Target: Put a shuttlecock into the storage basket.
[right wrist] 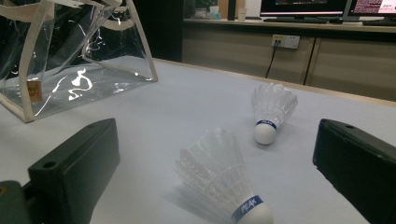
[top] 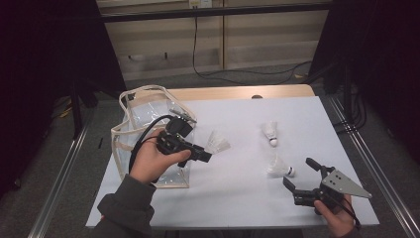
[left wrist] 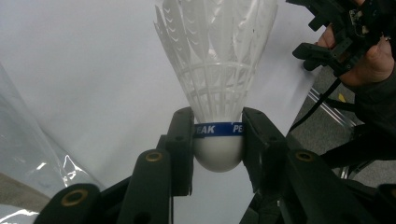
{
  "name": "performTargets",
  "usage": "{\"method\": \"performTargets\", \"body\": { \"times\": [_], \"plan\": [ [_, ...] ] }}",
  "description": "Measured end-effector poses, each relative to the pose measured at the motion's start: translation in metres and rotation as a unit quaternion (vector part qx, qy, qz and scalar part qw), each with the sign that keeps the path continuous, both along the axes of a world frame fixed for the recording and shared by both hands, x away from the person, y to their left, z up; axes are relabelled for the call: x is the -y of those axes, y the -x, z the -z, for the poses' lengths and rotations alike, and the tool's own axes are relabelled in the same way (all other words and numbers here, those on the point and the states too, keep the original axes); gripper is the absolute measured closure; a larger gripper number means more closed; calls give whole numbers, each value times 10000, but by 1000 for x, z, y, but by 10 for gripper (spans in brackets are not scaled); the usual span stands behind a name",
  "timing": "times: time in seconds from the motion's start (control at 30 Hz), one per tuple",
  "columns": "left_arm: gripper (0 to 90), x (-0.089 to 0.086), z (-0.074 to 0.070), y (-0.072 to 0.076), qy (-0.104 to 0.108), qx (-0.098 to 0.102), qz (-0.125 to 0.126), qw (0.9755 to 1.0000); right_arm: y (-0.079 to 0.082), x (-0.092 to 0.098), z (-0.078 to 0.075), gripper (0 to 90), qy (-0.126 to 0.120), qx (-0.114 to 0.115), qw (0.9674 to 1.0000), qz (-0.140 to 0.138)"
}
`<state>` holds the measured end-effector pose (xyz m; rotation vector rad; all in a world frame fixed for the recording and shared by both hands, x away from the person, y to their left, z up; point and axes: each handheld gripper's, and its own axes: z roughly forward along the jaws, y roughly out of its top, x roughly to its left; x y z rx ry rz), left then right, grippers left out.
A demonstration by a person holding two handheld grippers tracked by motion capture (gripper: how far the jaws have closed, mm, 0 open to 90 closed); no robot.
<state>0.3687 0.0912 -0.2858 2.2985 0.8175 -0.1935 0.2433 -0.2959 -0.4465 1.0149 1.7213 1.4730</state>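
The left gripper (left wrist: 218,140) is clamped on a shuttlecock (left wrist: 217,70), its two jaws pressing either side of the white cork just at the blue band, with the feather skirt fanning out ahead of the jaws and the rounded cork tip bulging back between them; the right gripper (top: 303,179) stands open and empty, low over the white table cover (top: 237,198), and in its own view two more shuttlecocks lie ahead of the jaws, the nearer shuttlecock (right wrist: 226,184) on its side between them, the farther shuttlecock (right wrist: 271,114) beyond and apart; the clear bag (top: 143,134) sits just behind the left gripper; a shuttlecock should be very light and its skirt thin and easily crushed, so the firm cork is the place to grip, as here; the skirt's top is cut off in the left gripper view, and the bag's mouth is hard to make out behind the hand and cable.
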Motion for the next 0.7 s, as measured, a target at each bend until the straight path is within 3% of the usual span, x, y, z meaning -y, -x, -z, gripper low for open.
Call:
{"method": "performTargets", "body": {
  "times": [0.7],
  "plan": [
    [658,1,-18,-7,-13,29,-34,10000,0,0,0,6,47,-7,10000,-12]
  ]
}}
